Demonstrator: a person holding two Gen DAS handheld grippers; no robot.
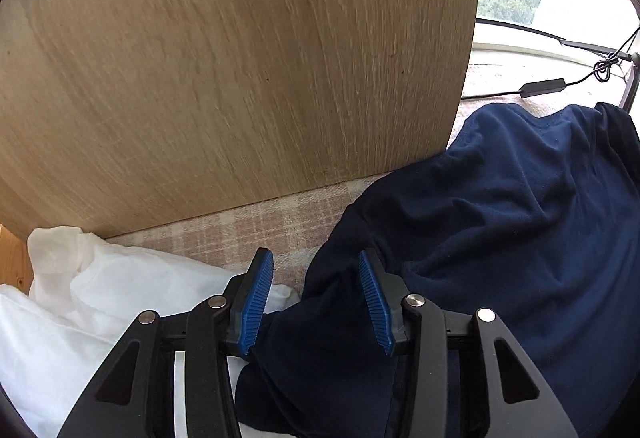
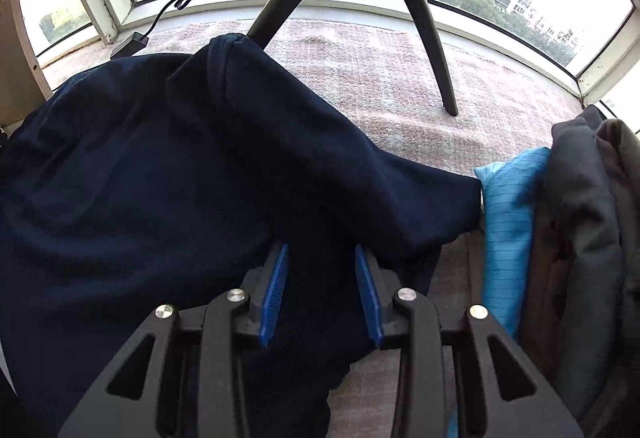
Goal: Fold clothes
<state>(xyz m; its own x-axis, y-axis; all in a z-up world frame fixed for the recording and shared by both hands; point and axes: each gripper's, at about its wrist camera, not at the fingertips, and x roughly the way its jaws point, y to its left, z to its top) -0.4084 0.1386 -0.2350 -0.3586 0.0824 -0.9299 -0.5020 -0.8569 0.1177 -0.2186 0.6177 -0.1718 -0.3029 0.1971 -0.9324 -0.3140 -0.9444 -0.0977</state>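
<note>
Setting: a bay-window ledge covered in pale pink-and-cream plaid woven cloth (image 2: 384,77), with glazed panes and apartment blocks beyond.

Item 1: navy blue soft knit garment (image 1: 500,222), matte and heavily creased, lay heaped across the cloth's near and left portion; in the right wrist view one rounded lobe reached toward the right edge.

Item 2: left gripper (image 1: 316,298), black linkage arms with ribbed blue pads (image 1: 256,302), stood spread apart; a fold of the navy garment lay between the pads, not pinched.

Item 3: right gripper (image 2: 322,290), same build, also stood spread, with navy fabric draped over the tips and lying between the pads.

Item 4: white thin crumpled fabric (image 1: 100,302), at the near left corner.

Item 5: light oak-grain panel (image 1: 240,57), flat and upright along the cloth's left edge.

Item 6: black curved tripod legs (image 2: 420,17), smooth, standing on the cloth.

Item 7: light blue pinstriped folded cloth (image 2: 508,230), beside grey and brown folded garments (image 2: 584,238) at the right edge.

Item 8: black cable with inline box (image 2: 130,43), near the far left corner.
</note>
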